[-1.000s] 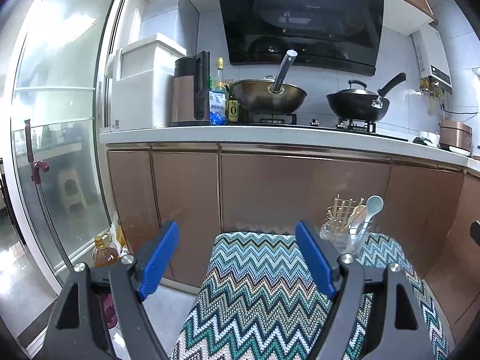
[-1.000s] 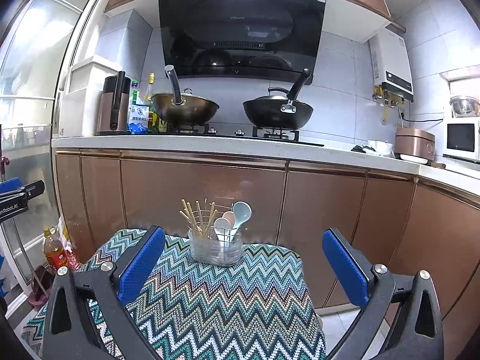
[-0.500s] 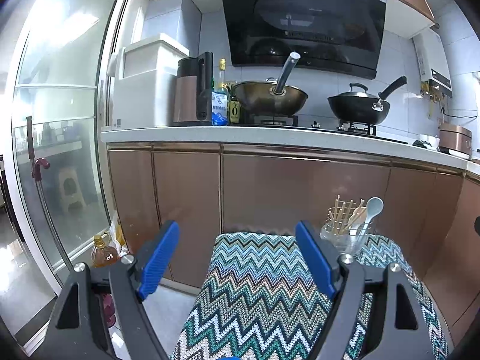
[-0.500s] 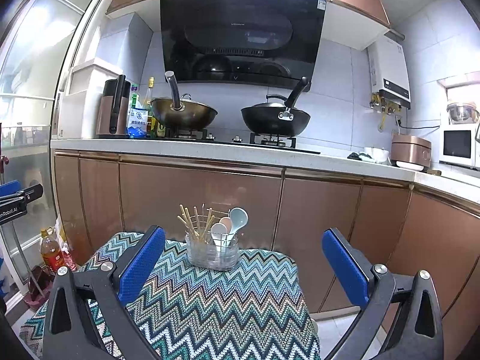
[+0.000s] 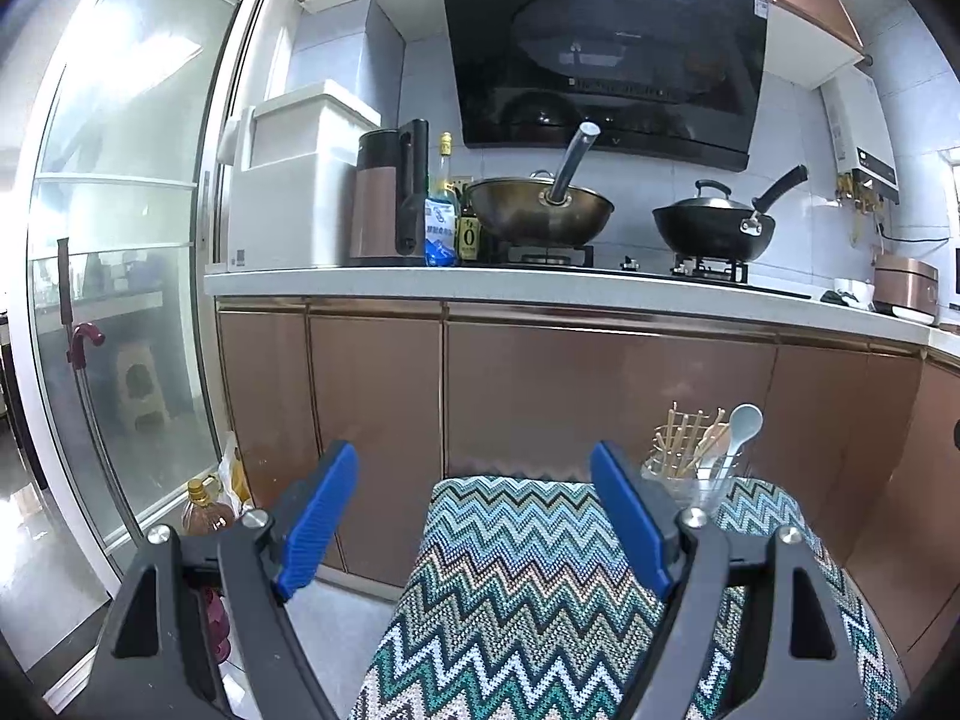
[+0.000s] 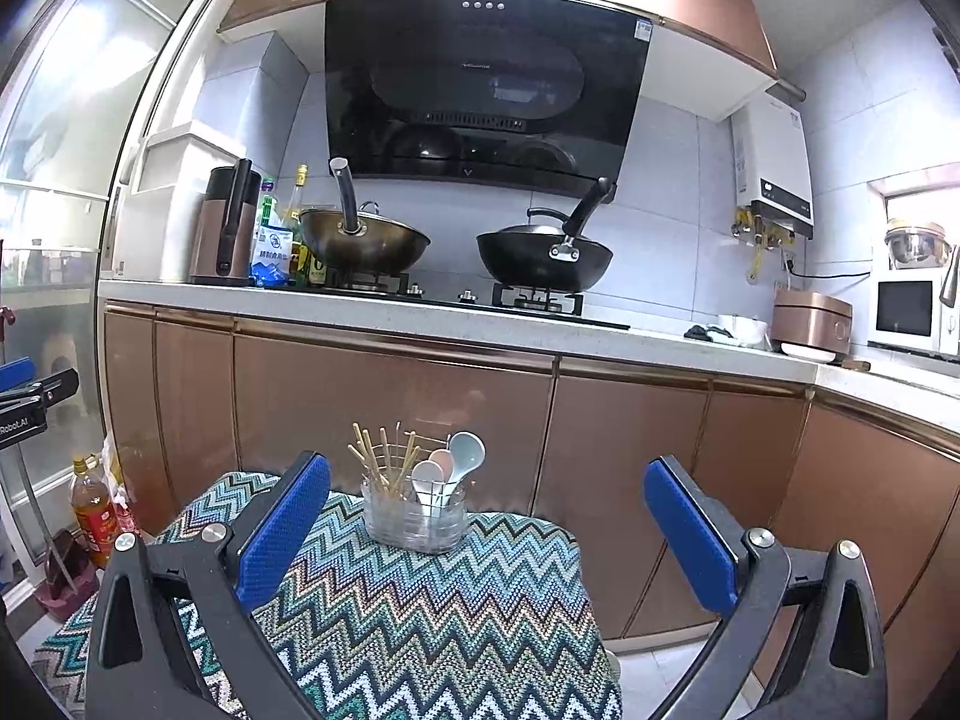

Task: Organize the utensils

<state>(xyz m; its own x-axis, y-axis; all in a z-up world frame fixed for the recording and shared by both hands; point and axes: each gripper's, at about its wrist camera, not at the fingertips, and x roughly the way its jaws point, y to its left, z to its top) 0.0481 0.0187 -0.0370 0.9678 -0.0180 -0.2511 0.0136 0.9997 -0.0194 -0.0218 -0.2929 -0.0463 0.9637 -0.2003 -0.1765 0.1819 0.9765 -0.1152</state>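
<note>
A clear glass holder (image 6: 414,516) stands at the far edge of a small table under a zigzag cloth (image 6: 420,612). It holds several wooden chopsticks (image 6: 378,459) and pale spoons (image 6: 456,462). In the left wrist view the same holder (image 5: 696,480) shows beyond my right finger, with a spoon (image 5: 741,429) sticking up. My left gripper (image 5: 474,516) hovers open over the cloth's near left part, nothing between its blue pads. My right gripper (image 6: 486,528) is open too, with the holder seen between its fingers but farther off.
Brown cabinet fronts (image 6: 390,408) rise right behind the table under a white counter (image 6: 420,315). Two woks (image 6: 366,240) sit on the stove. An oil bottle (image 5: 204,513) stands on the floor at the left by a glass door (image 5: 114,240).
Both views have shifted only slightly; the holder sits a little lower in the right wrist view. Both grippers stay open and hold nothing.
</note>
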